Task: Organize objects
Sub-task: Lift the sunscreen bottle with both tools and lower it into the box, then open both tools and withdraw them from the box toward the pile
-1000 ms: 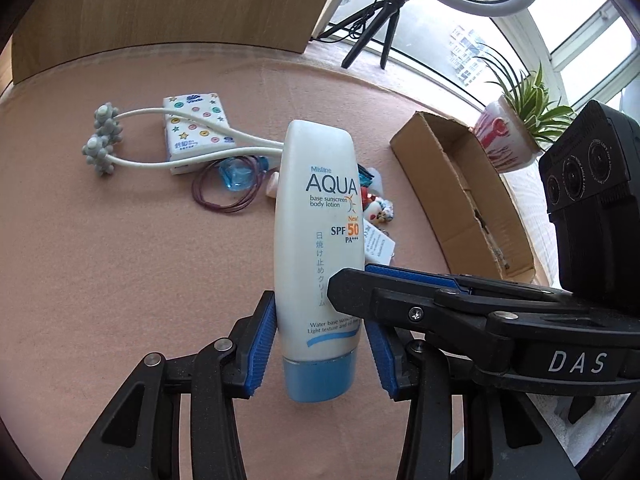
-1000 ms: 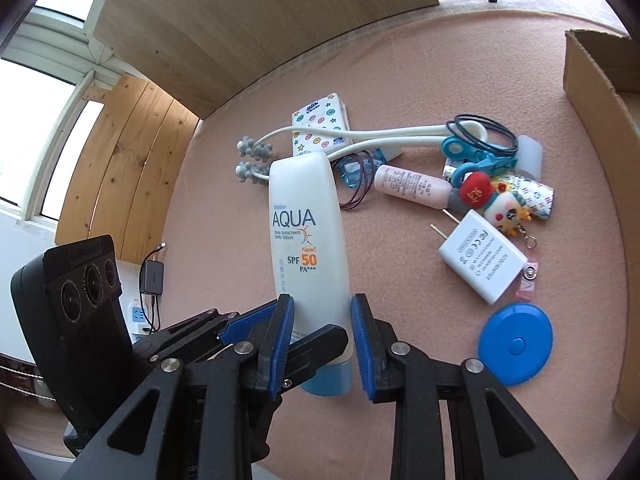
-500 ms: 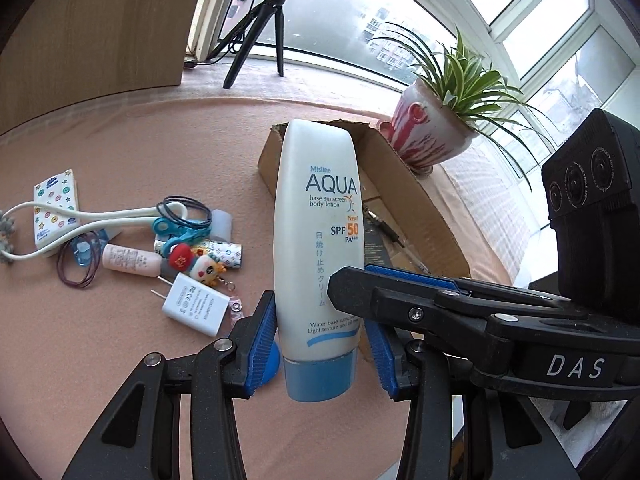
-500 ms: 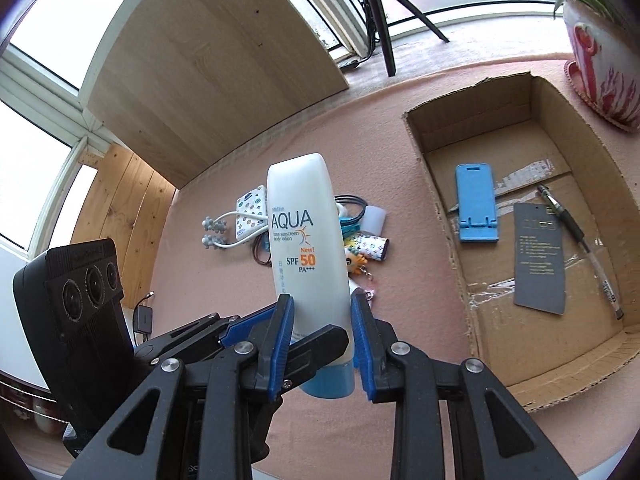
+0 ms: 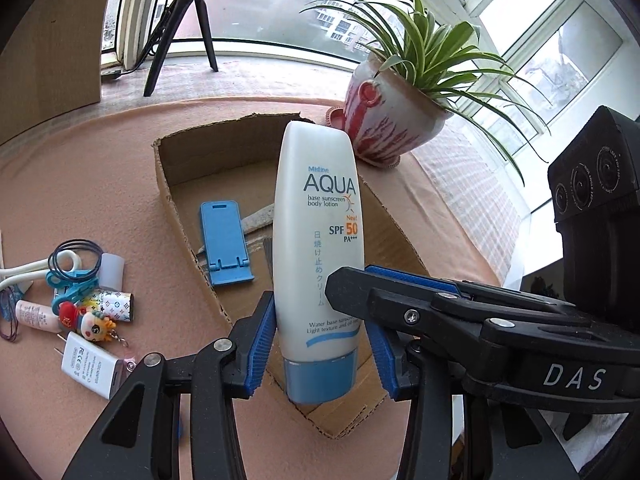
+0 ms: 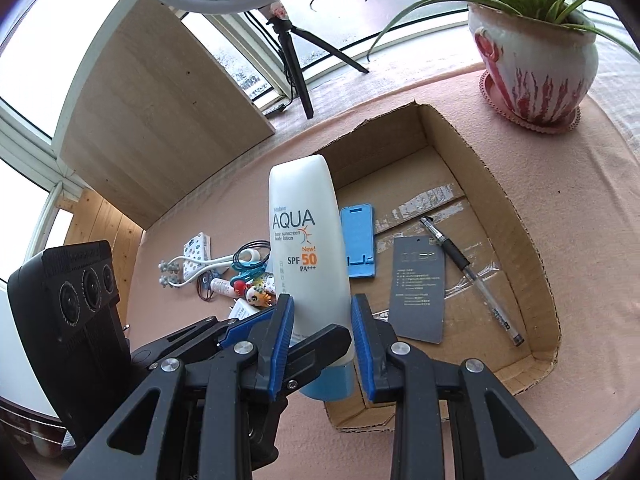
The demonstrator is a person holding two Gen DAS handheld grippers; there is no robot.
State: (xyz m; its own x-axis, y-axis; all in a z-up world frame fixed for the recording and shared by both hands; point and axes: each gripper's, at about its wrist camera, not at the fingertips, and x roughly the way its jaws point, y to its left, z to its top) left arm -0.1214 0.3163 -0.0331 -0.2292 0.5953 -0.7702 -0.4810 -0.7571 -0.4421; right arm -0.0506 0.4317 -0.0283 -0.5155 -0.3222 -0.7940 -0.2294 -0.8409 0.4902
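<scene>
Open floor shows inside the cardboard box [image 6: 516,216], chiefly its far end and the strip along the right wall beyond the pen [image 6: 468,276]. A blue phone stand [image 6: 360,240], a dark card [image 6: 420,288] and the pen lie flat on the nearer half of the floor. The box's low walls ring it on all sides. Behind its far right corner stands a potted plant [image 6: 536,68], leaves spreading overhead. Left of the box, a cluster of small items [image 5: 76,300] crowds the pink tabletop [image 5: 80,184], while the cloth beyond them lies bare. A tripod [image 6: 296,64] and wooden board [image 6: 160,116] close the far edge.
</scene>
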